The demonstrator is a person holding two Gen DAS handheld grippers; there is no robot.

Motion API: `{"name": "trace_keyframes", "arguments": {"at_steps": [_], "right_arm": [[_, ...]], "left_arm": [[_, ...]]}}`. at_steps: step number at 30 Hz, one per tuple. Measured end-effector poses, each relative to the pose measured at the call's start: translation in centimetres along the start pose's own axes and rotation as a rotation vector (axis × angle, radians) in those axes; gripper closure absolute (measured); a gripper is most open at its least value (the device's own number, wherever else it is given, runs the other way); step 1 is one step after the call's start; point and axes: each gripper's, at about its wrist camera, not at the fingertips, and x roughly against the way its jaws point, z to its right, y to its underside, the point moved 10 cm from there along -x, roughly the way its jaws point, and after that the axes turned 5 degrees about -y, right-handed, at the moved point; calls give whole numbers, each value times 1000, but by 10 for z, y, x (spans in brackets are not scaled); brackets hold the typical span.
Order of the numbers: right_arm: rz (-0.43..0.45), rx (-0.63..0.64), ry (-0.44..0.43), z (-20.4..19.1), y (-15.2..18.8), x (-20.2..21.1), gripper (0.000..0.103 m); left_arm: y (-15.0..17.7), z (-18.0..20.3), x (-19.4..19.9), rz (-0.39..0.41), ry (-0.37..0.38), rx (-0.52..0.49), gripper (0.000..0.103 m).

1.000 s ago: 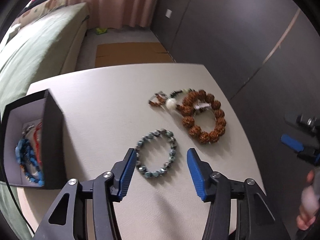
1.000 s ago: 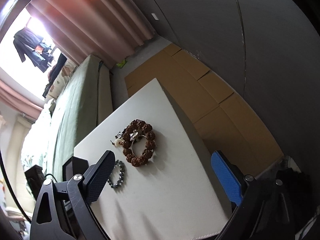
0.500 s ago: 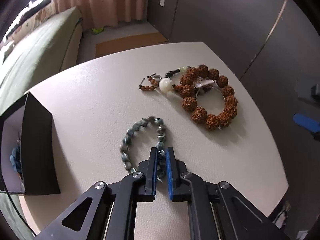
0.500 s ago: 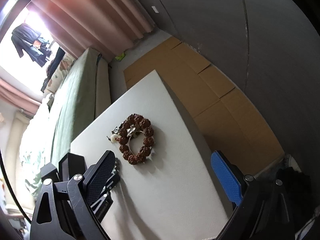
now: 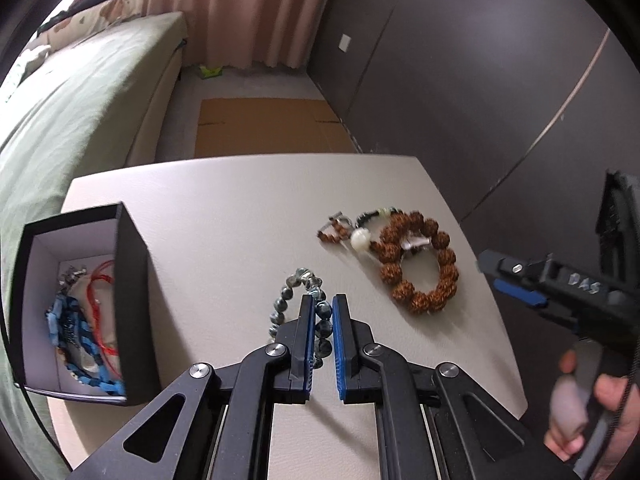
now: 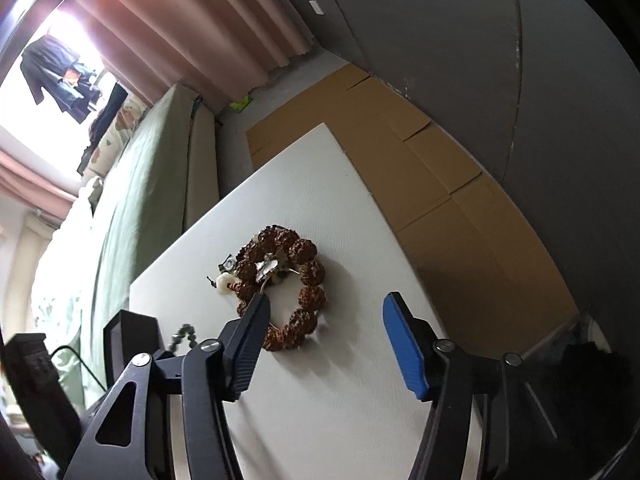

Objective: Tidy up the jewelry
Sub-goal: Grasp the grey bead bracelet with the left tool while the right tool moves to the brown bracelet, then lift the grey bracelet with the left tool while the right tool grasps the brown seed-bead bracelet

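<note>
Grey-green beads of one bracelet (image 5: 298, 300) are pinched between the fingers (image 5: 308, 320) of the left gripper (image 5: 320, 330), clenched on the near side of the loop while the rest hangs and trails over the pale counter (image 5: 240, 208). That looks like the pick-up step of moving this bracelet into the black box (image 5: 132, 304) at the counter's left edge, which already holds a blue strand (image 5: 76, 336) and a red cord (image 5: 100, 300). The next move probably calls for lifting until the whole loop clears the counter, carrying it left over the box's tall wall, and letting go above the white interior; a slack loop could catch on that wall.

Over the right side of the counter, the right gripper (image 6: 324, 340) has its fingers apart with nothing between them; they have just been closing part-way. It points toward the brown bracelet (image 6: 296, 284) of large knobbly beads, which lies flat in a ring, touching a smaller tangle with a white bead (image 5: 360, 238) and metal bits. That heap is well apart from the box.
</note>
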Motion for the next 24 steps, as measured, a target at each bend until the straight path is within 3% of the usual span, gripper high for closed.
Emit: {"name": "trace_keyframes", "arguments": {"at_steps": [10, 12, 13, 14, 18, 24], "right_arm": [[-18, 104, 150, -12, 3, -41, 51], [-10, 137, 183, -14, 3, -43, 61], [-25, 142, 182, -15, 5, -45, 78], [-28, 142, 186, -14, 6, -46, 82], [25, 136, 147, -18, 1, -29, 83], [84, 125, 2, -40, -1, 6, 83]], "left_arm": [[-8, -20, 13, 28, 6, 51, 95], [-8, -22, 15, 31, 8, 58, 95], [-8, -22, 16, 33, 9, 60, 95], [-8, -22, 17, 35, 10, 61, 95], [-9, -22, 26, 53, 24, 71, 95], [-13, -31, 47, 89, 34, 109, 95]]}}
